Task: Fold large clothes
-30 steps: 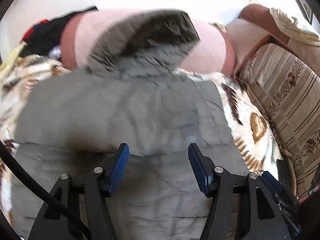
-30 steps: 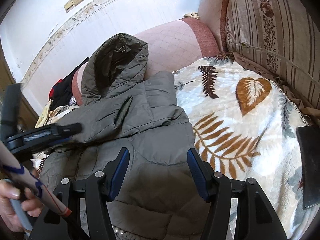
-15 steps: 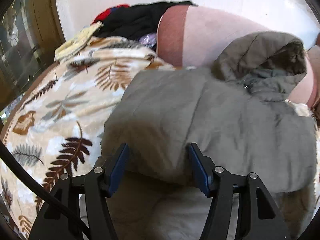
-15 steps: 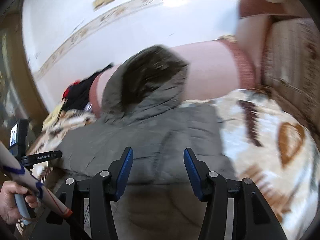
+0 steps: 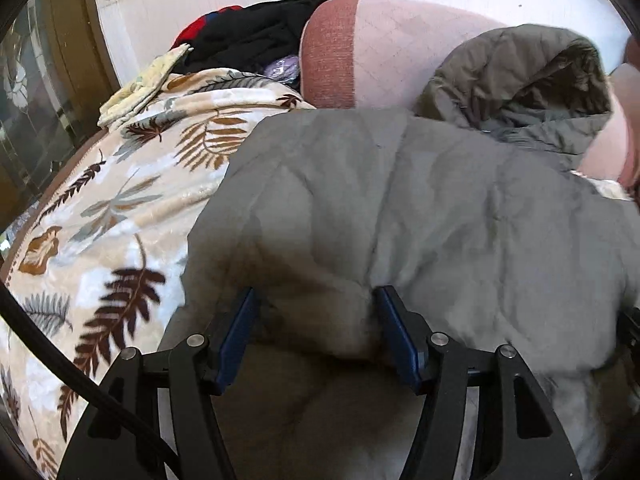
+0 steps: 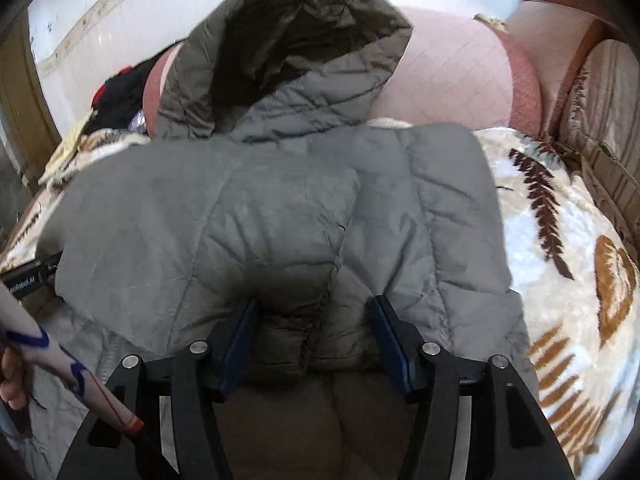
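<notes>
A grey-green padded hooded jacket (image 5: 420, 208) lies on a leaf-print blanket (image 5: 104, 216), its hood (image 5: 532, 80) resting against a pink bolster (image 5: 384, 48). My left gripper (image 5: 316, 324) is open, its blue pads on either side of a puffed fold at the jacket's left part. In the right wrist view the same jacket (image 6: 248, 216) fills the middle, hood (image 6: 288, 44) at the top. My right gripper (image 6: 316, 332) is open, straddling a bunched dark fold of the jacket near its middle.
A pile of black and red clothes (image 5: 256, 36) and a yellow cloth (image 5: 140, 84) lie at the back left. A striped sofa back (image 6: 600, 120) stands on the right. The left hand-held gripper's black tip (image 6: 28, 276) shows at the left edge of the right wrist view.
Both grippers have come closer and lower onto the jacket. The left one swung left to its left part; the right one moved to its middle. Jacket folds now sit between the open jaws.
</notes>
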`<control>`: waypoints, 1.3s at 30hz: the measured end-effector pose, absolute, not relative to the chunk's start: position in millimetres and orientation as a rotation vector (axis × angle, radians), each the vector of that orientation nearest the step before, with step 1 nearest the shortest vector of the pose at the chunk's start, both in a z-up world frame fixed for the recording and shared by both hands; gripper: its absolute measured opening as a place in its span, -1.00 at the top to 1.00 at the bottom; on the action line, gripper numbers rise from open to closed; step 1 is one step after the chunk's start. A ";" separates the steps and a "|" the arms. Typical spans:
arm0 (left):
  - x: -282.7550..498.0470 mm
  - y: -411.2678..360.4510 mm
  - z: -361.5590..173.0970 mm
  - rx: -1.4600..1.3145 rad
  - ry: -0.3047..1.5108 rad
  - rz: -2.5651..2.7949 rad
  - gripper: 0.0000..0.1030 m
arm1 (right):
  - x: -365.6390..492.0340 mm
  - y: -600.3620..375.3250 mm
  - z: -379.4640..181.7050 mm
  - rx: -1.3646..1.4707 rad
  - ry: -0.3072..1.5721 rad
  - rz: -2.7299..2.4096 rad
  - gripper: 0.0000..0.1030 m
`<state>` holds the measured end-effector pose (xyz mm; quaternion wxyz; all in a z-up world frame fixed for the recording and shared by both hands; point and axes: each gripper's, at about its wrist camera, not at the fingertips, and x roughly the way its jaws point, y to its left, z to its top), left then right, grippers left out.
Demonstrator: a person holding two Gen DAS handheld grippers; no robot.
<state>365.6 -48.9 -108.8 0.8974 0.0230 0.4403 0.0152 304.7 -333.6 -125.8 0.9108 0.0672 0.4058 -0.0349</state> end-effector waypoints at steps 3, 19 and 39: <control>332.8 -48.7 -98.8 0.029 0.926 -0.019 -0.19 | 288.5 -327.0 -108.4 0.137 0.821 -0.052 -0.19; 155.6 -58.6 -123.9 0.068 0.949 -0.062 -0.19 | 132.1 -261.5 -104.6 0.054 0.856 0.121 -0.20; 111.3 -59.0 -45.7 0.053 0.825 -0.139 -0.20 | 32.9 -369.9 -95.1 0.279 0.793 -0.123 -0.23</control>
